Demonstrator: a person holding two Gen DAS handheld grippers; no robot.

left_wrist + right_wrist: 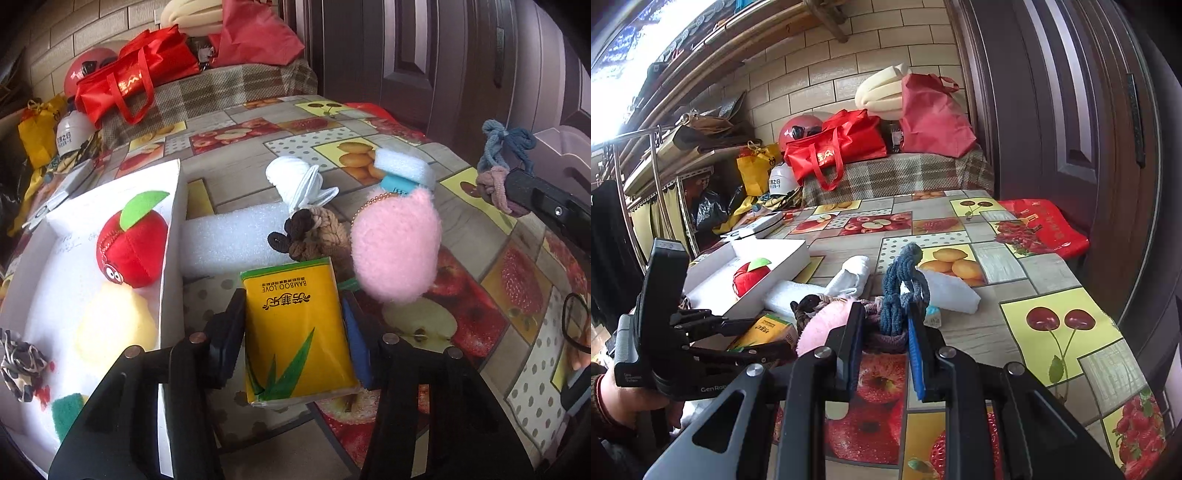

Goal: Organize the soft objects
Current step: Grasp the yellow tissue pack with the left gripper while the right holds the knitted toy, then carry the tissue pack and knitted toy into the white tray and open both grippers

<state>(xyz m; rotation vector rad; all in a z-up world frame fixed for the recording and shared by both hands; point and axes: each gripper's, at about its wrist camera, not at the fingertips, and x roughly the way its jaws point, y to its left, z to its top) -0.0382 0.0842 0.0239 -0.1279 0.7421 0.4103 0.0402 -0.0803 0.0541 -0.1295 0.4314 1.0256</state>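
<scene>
The yellow tissue pack (299, 332) was seen low in the centre of the left wrist view, standing between the pads of the left gripper (295, 332). Its long axis ran up the frame, in line with the fingers, and the jaws were drawn in against its two long sides; the far pad's contact was partly hidden, so a firm pinch was judged likely rather than certain. The white box (110, 258) lay just to the left of the pack, its near wall beside the left finger, with a red apple plush (133, 247) and a pale yellow plush (114, 325) already inside. A short carry toward the left of the frame was therefore judged to be what the next move called for.

In the right wrist view, the right gripper (882, 325) was pressed together on a bundle of hair ties (901, 291), the blue one standing up above the pads. The left hand was clearly the nearer to the box.
</scene>
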